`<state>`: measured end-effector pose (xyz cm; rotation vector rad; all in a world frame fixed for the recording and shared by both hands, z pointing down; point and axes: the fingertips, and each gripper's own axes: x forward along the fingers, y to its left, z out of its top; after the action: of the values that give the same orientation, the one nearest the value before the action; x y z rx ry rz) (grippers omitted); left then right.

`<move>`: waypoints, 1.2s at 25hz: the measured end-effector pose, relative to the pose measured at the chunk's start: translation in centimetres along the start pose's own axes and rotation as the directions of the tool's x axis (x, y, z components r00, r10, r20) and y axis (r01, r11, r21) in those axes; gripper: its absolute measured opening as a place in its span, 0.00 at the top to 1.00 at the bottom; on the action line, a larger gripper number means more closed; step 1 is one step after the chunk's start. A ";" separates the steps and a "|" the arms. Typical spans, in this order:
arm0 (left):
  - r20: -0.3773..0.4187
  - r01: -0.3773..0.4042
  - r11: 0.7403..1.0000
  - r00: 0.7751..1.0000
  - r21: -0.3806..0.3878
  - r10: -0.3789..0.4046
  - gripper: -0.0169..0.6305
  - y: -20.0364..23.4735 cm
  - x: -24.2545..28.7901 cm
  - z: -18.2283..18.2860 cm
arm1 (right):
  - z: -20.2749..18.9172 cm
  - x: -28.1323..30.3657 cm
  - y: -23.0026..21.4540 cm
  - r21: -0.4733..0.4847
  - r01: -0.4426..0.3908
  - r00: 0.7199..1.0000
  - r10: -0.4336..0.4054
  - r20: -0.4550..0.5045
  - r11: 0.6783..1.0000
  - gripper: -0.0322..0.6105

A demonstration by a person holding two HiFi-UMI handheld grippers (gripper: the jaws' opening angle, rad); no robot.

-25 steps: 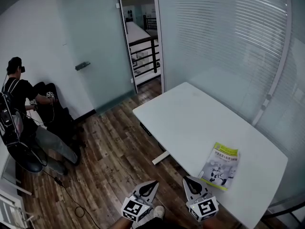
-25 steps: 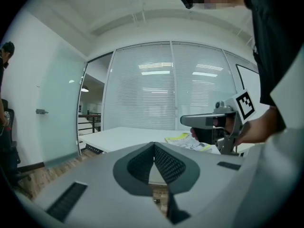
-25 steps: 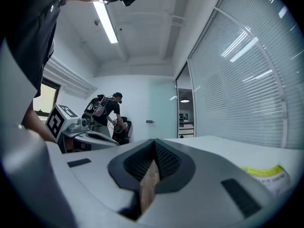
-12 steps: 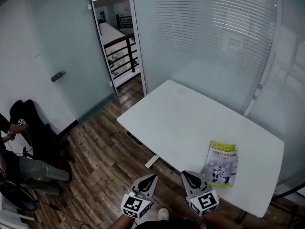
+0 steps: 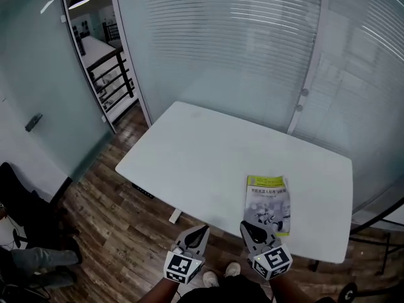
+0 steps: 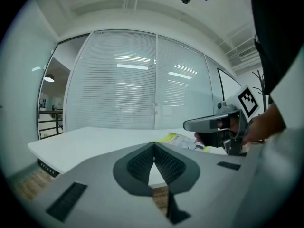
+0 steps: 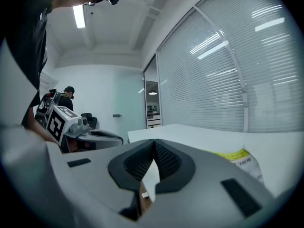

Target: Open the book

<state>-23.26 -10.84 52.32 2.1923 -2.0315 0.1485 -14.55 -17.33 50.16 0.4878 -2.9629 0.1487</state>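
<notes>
A closed book (image 5: 268, 204) with a yellow-green top band and a pale cover lies flat on the white table (image 5: 208, 163), close to its near edge on the right. The same book (image 7: 240, 159) appears low at the right in the right gripper view, and the book (image 6: 176, 139) shows beyond the jaws in the left gripper view. My left gripper (image 5: 201, 232) is shut and empty, held over the floor just short of the table's near edge. My right gripper (image 5: 248, 228) is shut and empty too, its tips at the table edge just before the book's near left corner.
Frosted glass walls with blinds (image 5: 252, 49) stand behind the table. A glass door (image 5: 38, 100) and a doorway (image 5: 95, 55) are at the left. The floor (image 5: 107, 226) is dark wood. A seated person's legs (image 5: 31, 257) show at the lower left.
The view has swung right, so the table and book now lie nearer the middle. Both grippers have come closer to the table's near edge, the right one up to the book. Jaws stay shut.
</notes>
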 end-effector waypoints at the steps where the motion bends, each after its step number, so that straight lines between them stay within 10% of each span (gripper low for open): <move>1: -0.003 0.016 1.000 1.000 -0.002 -0.016 0.95 -0.4 0.8 0.0 | -0.3 -0.3 -0.8 0.013 0.017 1.000 -0.017 -0.002 1.000 0.94; 18: -0.064 0.158 0.987 0.985 -0.002 -0.158 0.95 -6.3 12.0 0.3 | -4.0 -6.5 -14.9 0.090 0.288 0.957 -0.282 -0.073 0.953 0.83; 30: -0.094 0.196 0.980 0.976 -0.037 -0.198 0.95 -8.2 14.7 -1.5 | -11.0 -9.5 -20.7 0.191 0.470 0.855 -0.391 -0.340 0.862 0.66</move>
<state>-13.88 -24.43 55.98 2.3048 -1.7438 0.1987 2.41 -32.59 61.19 1.0581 -2.4763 0.5264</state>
